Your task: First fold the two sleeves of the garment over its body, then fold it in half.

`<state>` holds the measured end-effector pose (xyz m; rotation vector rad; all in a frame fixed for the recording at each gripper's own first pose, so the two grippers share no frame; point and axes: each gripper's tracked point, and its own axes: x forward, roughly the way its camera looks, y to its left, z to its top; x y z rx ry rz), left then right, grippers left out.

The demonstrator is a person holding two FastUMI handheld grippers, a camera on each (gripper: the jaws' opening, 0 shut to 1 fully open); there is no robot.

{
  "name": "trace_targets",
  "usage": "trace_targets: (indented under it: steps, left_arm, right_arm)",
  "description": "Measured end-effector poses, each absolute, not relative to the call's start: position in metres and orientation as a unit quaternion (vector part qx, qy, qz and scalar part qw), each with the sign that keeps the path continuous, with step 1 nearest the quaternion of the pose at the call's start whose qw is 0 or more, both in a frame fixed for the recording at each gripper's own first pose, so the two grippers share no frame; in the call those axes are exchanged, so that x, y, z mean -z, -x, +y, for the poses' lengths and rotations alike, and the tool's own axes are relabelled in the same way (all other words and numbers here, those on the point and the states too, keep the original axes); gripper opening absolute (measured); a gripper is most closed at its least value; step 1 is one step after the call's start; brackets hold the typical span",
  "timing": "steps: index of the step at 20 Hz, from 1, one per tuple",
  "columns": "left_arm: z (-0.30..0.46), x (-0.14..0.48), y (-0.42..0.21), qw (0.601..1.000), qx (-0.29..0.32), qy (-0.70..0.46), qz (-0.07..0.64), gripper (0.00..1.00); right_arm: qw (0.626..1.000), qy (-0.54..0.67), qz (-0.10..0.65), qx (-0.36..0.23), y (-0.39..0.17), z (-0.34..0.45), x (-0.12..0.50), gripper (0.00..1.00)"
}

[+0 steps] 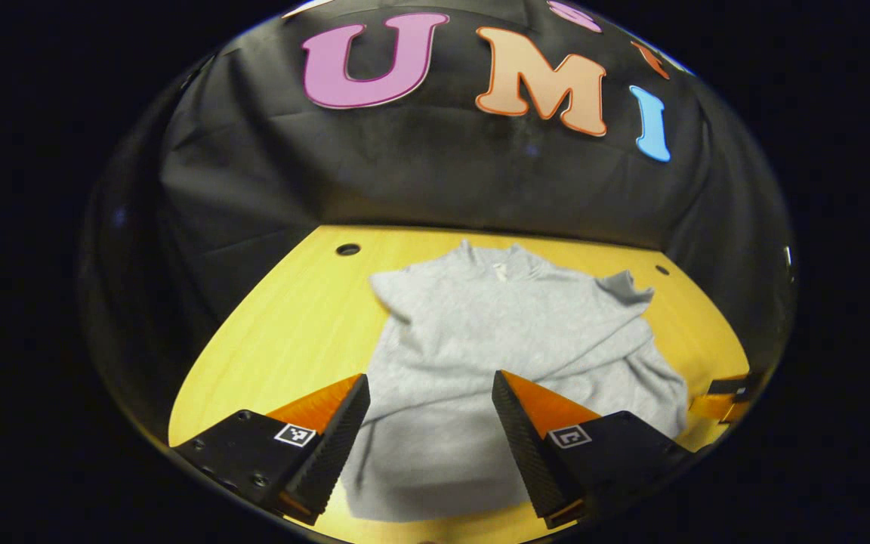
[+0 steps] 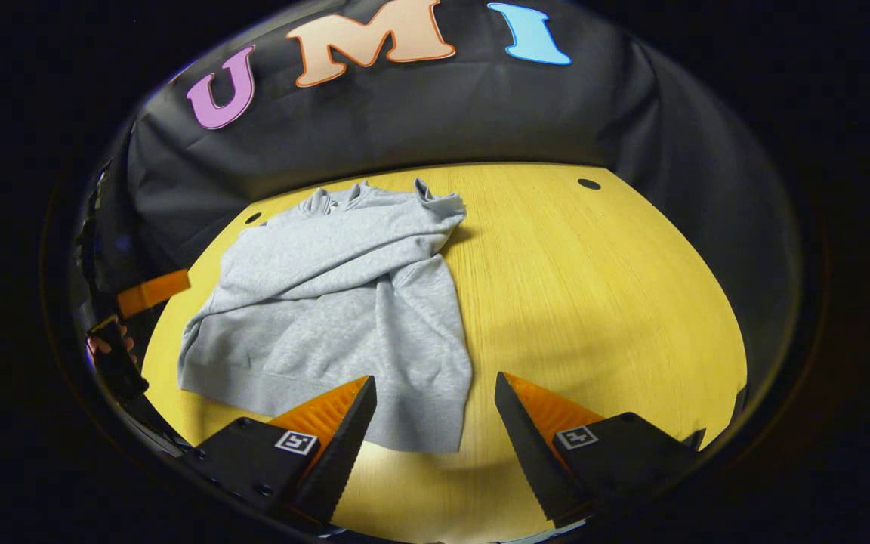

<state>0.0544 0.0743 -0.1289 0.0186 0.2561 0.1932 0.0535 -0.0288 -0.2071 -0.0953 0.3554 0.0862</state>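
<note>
Garment: grey sweatshirt [image 1: 495, 340] lies flat on the yellow wooden counter [image 1: 284, 325], collar toward the black cloth wall, hem toward the viewer.
Sleeves: both are folded across the body; in the right gripper view a sleeve runs as a diagonal band across the chest, from the far shoulder down toward the hem side.
Fold state: the body is not yet folded in half; the hem edge lies flat on the counter, with light wrinkles over the chest.
Left tool: the left tool [image 1: 431, 423] hovers over the lower part of the garment, fingers spread wide apart, with only grey cloth showing through the gap and nothing held.
Right tool: the right tool [image 2: 435, 431] hovers at the hem corner nearest it, fingers wide apart and holding nothing; the corner shows between the fingertips.
Other tool seen: in the right gripper view the left tool sits at the far left edge, with a hand [image 2: 106, 344] on it.
Counter: round holes [image 2: 588, 183] sit near its far corners.
</note>
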Motion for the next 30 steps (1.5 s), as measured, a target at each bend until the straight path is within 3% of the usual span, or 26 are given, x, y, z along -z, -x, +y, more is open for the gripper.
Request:
trace_targets:
  steps: [8, 25, 27, 28, 29, 30]
  left_arm:
    - [0.103, 0.198, 0.018, 0.976, -0.124, 0.028, 0.178, 0.95]
    - [0.080, 0.240, 0.008, 0.970, -0.125, 0.025, 0.207, 0.96]
    - [0.078, 0.240, 0.004, 0.970, -0.124, 0.031, 0.204, 0.92]
    - [0.079, 0.238, 0.006, 0.971, -0.121, 0.031, 0.204, 0.83]
    - [0.075, 0.238, 0.004, 0.972, -0.116, 0.029, 0.203, 0.80]
    - [0.071, 0.239, 0.000, 0.972, -0.112, 0.029, 0.204, 0.67]
  right_arm:
    - [0.979, 0.053, 0.192, -0.033, -0.054, -0.022, 0.232, 0.99]
    - [0.975, 0.081, 0.203, -0.029, -0.063, -0.013, 0.258, 0.98]
    - [0.975, 0.076, 0.205, -0.032, -0.064, -0.011, 0.258, 0.89]
    - [0.975, 0.077, 0.207, -0.038, -0.064, -0.009, 0.257, 0.87]
    - [0.974, 0.076, 0.210, -0.041, -0.064, -0.007, 0.257, 0.76]
    - [0.973, 0.077, 0.211, -0.049, -0.065, -0.004, 0.257, 0.71]
